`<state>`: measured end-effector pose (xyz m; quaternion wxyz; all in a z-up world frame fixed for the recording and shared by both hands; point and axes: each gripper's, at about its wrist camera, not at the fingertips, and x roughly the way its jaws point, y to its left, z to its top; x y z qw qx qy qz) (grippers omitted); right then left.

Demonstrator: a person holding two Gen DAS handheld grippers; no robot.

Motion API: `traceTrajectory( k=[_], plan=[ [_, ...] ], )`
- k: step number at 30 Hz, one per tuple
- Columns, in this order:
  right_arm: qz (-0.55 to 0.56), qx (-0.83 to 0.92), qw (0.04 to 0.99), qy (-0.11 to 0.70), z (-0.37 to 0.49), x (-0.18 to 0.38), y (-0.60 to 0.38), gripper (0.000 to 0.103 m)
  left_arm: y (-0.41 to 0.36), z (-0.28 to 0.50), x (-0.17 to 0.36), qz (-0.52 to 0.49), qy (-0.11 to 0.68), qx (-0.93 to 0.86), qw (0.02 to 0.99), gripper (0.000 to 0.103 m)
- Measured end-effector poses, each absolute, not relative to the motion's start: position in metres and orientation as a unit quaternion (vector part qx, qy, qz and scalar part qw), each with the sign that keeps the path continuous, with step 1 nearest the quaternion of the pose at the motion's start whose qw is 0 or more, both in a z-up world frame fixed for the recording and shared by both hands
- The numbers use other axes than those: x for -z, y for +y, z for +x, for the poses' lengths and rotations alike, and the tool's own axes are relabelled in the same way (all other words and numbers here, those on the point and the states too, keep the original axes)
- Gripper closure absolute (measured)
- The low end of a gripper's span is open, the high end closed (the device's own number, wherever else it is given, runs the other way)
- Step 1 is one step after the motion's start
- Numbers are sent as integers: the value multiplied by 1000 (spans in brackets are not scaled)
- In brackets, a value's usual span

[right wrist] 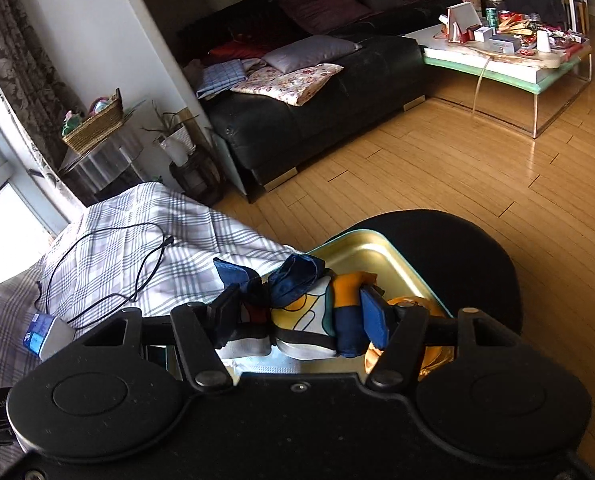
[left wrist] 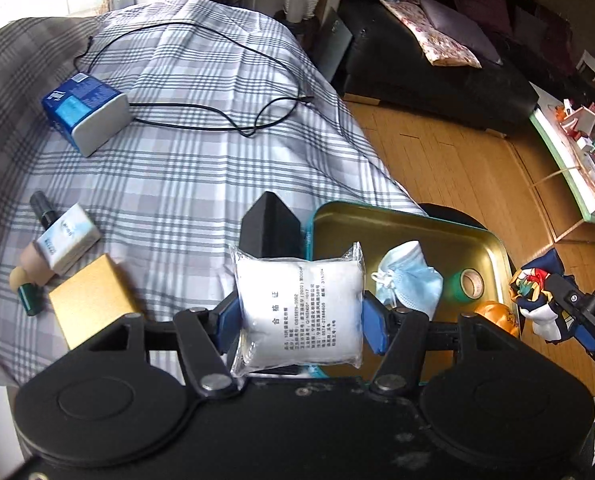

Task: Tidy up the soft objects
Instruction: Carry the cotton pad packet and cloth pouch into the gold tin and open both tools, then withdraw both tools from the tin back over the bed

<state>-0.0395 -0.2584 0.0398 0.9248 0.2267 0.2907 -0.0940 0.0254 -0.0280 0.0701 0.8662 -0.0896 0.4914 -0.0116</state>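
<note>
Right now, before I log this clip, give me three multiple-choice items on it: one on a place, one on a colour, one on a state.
1. Where does the face mask lie?
A. in the gold tin
B. on the checked cloth
C. on the sofa

2. What colour is the tape roll in the tin?
A. red
B. green
C. white

3. What is the left gripper doing?
A. standing open and empty
B. clamping a dark bottle
C. clamping a white sealed packet

Key: 1 A, it rests on the tin's floor; 2 B, its outside is green; 3 C, both blue pads press the packet's sides.
</note>
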Motion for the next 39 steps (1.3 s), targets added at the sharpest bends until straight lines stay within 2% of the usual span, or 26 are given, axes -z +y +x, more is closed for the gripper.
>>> traceTrajectory(
  k=[11, 12, 13, 15, 18, 27, 39],
  plan=[
    [226, 118, 926, 280, -26, -28, -264, 44, -76, 61, -50, -56, 509, 23, 859, 44],
    [226, 119, 925, 280, -26, -27, -264, 44, -77, 63, -47, -53, 509, 20, 859, 40],
    [225, 119, 925, 281, -25, -26, -263, 44, -78, 63, -46, -50, 509, 18, 859, 31],
    [221, 119, 926, 282, -24, -23, -262, 44, -79, 65, -43, -47, 507, 17, 861, 24],
    [215, 120, 926, 285, -24, -19, -260, 44, -77, 65, -38, -45, 509, 14, 860, 19],
    [221, 119, 925, 287, -21, -18, -260, 38, -65, 65, -27, -61, 519, 7, 853, 18],
    [206, 114, 923, 305, -16, -14, -253, 38, -61, 57, -21, -69, 525, 8, 848, 17]
  ],
)
